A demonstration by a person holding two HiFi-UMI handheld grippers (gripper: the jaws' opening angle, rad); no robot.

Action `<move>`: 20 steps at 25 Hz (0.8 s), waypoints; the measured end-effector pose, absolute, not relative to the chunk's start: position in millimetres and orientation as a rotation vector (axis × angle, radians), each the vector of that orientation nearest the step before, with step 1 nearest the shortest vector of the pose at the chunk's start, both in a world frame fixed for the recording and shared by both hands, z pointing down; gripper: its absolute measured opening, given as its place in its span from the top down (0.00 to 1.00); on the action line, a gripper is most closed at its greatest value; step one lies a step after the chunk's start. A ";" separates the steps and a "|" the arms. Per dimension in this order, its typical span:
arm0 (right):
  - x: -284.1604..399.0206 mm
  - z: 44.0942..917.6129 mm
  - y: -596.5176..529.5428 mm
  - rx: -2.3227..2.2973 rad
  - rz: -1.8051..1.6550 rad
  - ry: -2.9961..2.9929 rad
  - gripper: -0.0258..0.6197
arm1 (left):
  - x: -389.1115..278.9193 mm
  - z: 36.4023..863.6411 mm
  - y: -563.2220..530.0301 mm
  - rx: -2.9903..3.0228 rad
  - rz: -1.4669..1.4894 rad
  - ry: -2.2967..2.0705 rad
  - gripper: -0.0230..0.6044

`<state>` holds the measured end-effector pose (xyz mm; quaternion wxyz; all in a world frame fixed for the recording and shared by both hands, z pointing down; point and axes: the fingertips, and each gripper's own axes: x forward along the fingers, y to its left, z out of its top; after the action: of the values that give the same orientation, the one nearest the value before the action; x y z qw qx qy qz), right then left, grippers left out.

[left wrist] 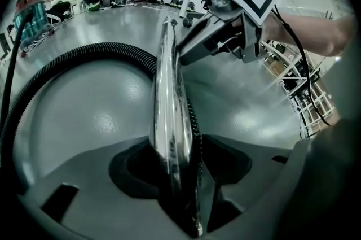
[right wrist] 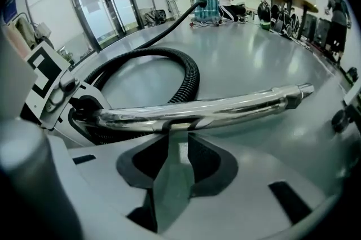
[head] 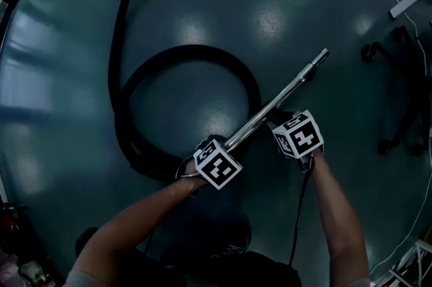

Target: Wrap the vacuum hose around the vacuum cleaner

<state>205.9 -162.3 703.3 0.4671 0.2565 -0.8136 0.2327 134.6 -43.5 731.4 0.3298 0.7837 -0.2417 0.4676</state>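
Floor (head: 304, 22): glossy and bare over most of the head view. There's free room above the loop and to its left. The right side is tighter, with a dark wheeled frame (head: 398, 96) standing near the edge and a thin white cable (head: 405, 2) trailing down past it.

Vacuum hose (head: 196, 53): black and ribbed, lying flat in one loop on the floor. Its tail runs up along the loop's left side and leaves at the top edge.

Vacuum cleaner (right wrist: 206, 7): far across the room in the right gripper view, at the far end of the hose and well apart from both hands. A person sits beside it.

Chrome wand (head: 277, 103): slants from the loop's lower right rim up to the right, free end over bare floor.

Left tongs (left wrist: 175, 148): clamped on the wand's lower end, where it meets the hose; the tube runs straight out between the pads.

Right tongs (right wrist: 179, 137): nearly closed, narrow gap showing between the pads. The wand crosses at their tips and I see nothing pinched between them.
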 end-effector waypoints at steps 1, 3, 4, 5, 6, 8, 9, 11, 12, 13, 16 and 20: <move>203.5 704.3 -169.1 0.623 0.553 -1.991 0.79 | 134.8 731.2 -48.6 2.042 1.211 -0.646 0.58; 195.2 706.0 -180.7 0.609 0.517 -1.977 0.79 | 133.1 728.4 -58.8 2.021 1.187 -0.671 0.58; 189.5 706.9 -184.0 0.595 0.503 -1.972 0.79 | 131.6 726.7 -62.4 2.009 1.180 -0.677 0.58; 184.1 708.1 -185.4 0.577 0.495 -1.971 0.79 | 130.2 724.9 -64.6 1.999 1.178 -0.675 0.58; 180.3 709.2 -185.4 0.560 0.494 -1.972 0.79 | 129.3 722.6 -65.5 1.995 1.181 -0.663 0.58; 178.3 710.8 -182.5 0.537 0.518 -1.981 0.79 | 128.1 715.4 -64.6 2.013 1.199 -0.627 0.58; 179.4 710.9 -181.3 0.530 0.538 -1.986 0.79 | 126.7 710.8 -64.4 2.029 1.211 -0.612 0.58; 183.4 709.9 -181.3 0.517 0.568 -1.987 0.79 | 122.1 701.2 -67.4 2.057 1.223 -0.592 0.58; 185.7 709.4 -181.3 0.511 0.575 -1.981 0.79 | 118.4 695.8 -70.6 2.067 1.223 -0.585 0.58; 187.5 709.3 -180.5 0.508 0.584 -1.974 0.79 | 113.4 689.5 -74.5 2.080 1.220 -0.579 0.58; 186.3 706.8 -172.5 0.510 0.664 -1.969 0.79 | 92.4 671.7 -82.3 2.123 1.206 -0.547 0.57; 175.2 693.9 -161.1 0.553 0.811 -1.990 0.79 | 62.7 665.1 -90.6 2.161 1.153 -0.520 0.56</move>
<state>175.2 -161.1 693.9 0.4451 0.2233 -0.8031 0.3272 62.7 -90.6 665.1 0.3134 0.8196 -0.1971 0.4372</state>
